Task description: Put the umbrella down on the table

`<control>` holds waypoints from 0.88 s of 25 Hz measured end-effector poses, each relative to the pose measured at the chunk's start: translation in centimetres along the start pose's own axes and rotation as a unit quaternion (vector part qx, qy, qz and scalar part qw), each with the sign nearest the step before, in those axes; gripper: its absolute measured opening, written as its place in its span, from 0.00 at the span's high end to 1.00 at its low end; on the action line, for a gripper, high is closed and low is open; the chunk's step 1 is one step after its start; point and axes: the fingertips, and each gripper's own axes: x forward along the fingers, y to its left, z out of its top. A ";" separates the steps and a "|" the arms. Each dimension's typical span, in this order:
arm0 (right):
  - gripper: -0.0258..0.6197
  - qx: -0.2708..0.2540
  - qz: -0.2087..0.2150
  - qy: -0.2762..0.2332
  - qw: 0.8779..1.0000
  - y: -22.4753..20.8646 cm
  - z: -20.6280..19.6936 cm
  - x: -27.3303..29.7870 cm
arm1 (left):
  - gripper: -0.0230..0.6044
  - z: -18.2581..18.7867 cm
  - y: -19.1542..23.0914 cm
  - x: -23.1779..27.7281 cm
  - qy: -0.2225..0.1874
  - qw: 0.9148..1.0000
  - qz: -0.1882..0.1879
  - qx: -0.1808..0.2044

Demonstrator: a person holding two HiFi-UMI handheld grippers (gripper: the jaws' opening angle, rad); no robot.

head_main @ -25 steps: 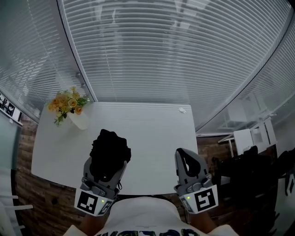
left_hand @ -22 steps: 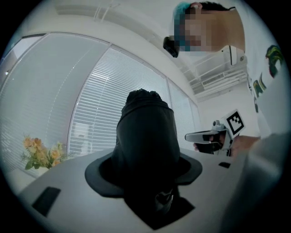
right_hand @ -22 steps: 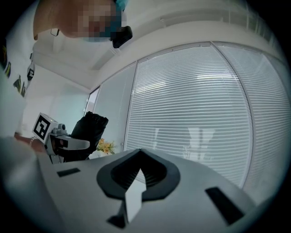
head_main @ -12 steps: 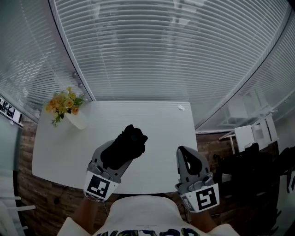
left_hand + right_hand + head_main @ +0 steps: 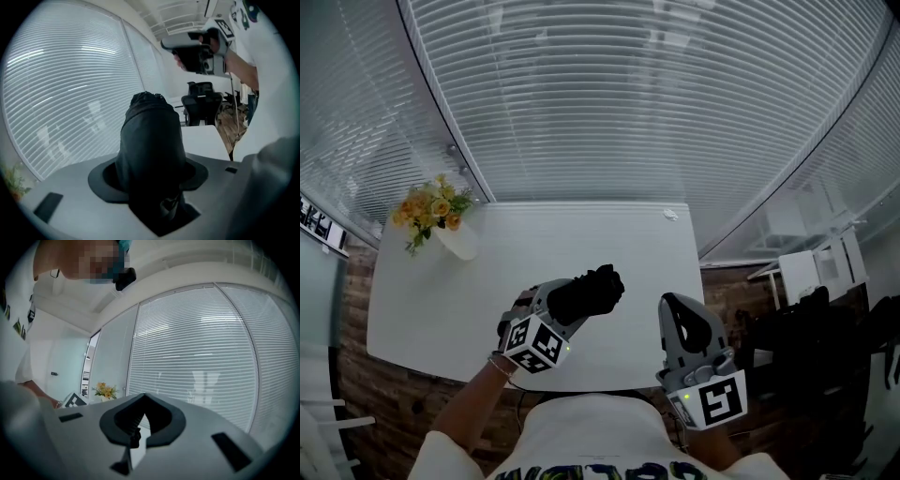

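Since a second ago the left gripper [image 5: 567,305] has dropped lower and rolled over. The folded black umbrella [image 5: 598,286] it carries used to point toward 12 o'clock in the head view and now leans toward 2 o'clock. The marker cube [image 5: 534,344] has turned with it and now shows two faces. The right gripper [image 5: 676,314] has kept its place at 5 o'clock of the white table [image 5: 609,244], aimed toward 12 o'clock

In the left gripper view the jaws are clamped on the umbrella's lower part. Its dark fabric sleeve fills the gap between them, and the bundle stands up out of the grip. From above, the umbrella hangs over the near half of the table, around 6 o'clock of the top. Whether it touches the surface cannot be told

The right gripper's jaws are pressed nearly together, with only a thin slit of light between the dark pads and nothing held in them

A white vase [image 5: 457,242] with yellow flowers [image 5: 431,211] stands at the table's 10 o'clock corner. A small white object [image 5: 672,215], too small to identify, lies at the 1 o'clock corner. Closed white blinds [image 5: 628,94] run behind the far edge, and a black office chair [image 5: 201,105] shows past the umbrella in the left gripper view
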 end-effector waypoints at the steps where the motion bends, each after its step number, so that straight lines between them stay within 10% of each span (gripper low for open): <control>1: 0.95 0.000 0.000 0.001 1.000 0.0 0.0 0.0 | 0.54 -0.5 -0.4 0.7 0.012 1.000 -0.009 0.014; 22: 0.95 -0.007 -0.010 0.015 1.000 0.2 -0.3 0.1 | 0.53 -10.1 -5.5 10.6 0.153 0.976 -0.134 0.083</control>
